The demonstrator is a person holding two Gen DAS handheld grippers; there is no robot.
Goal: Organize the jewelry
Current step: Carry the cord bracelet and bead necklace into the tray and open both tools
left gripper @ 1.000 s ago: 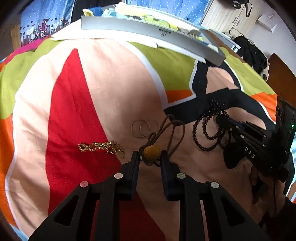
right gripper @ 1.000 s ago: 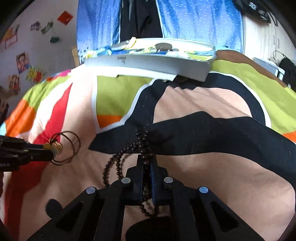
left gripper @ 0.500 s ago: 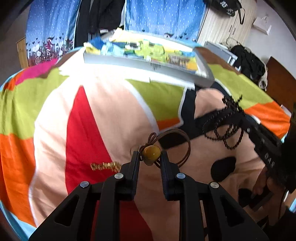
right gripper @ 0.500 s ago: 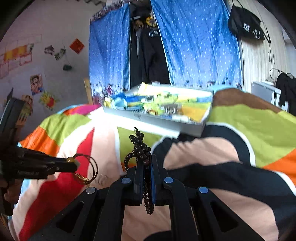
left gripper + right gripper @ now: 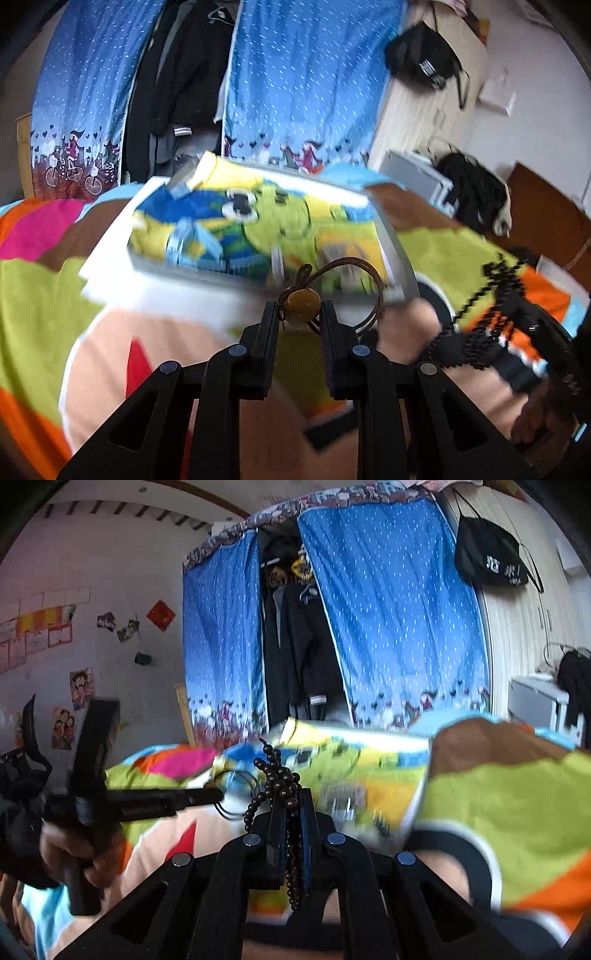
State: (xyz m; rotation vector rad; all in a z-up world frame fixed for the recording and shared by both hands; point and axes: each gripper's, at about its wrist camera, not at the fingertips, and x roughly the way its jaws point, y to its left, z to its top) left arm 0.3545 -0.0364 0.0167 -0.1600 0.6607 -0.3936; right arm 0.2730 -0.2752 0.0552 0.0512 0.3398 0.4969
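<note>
My left gripper (image 5: 299, 314) is shut on the yellow bead of a brown cord bracelet (image 5: 301, 304), whose loops hang out to the right, held in the air just short of the tray. My right gripper (image 5: 291, 805) is shut on a dark beaded bracelet (image 5: 279, 775); its strands drape over and under the fingers. The same beaded bracelet (image 5: 491, 291) shows at the right of the left wrist view. A shallow grey tray (image 5: 391, 236) with a bright cartoon lining lies ahead on the bed, blurred; the tray (image 5: 415, 812) also shows in the right wrist view.
The bed carries a colourful patchwork cover (image 5: 44, 295). Behind it hang blue curtains (image 5: 306, 81) with dark clothes between them. A hand (image 5: 74, 853) holds the left gripper's handle at left. A black bag (image 5: 487, 561) hangs on the wardrobe at right.
Both grippers have risen from the bedcover with their bracelets and moved forward toward the tray. The gold chain and thin rings have dropped out of view.
</note>
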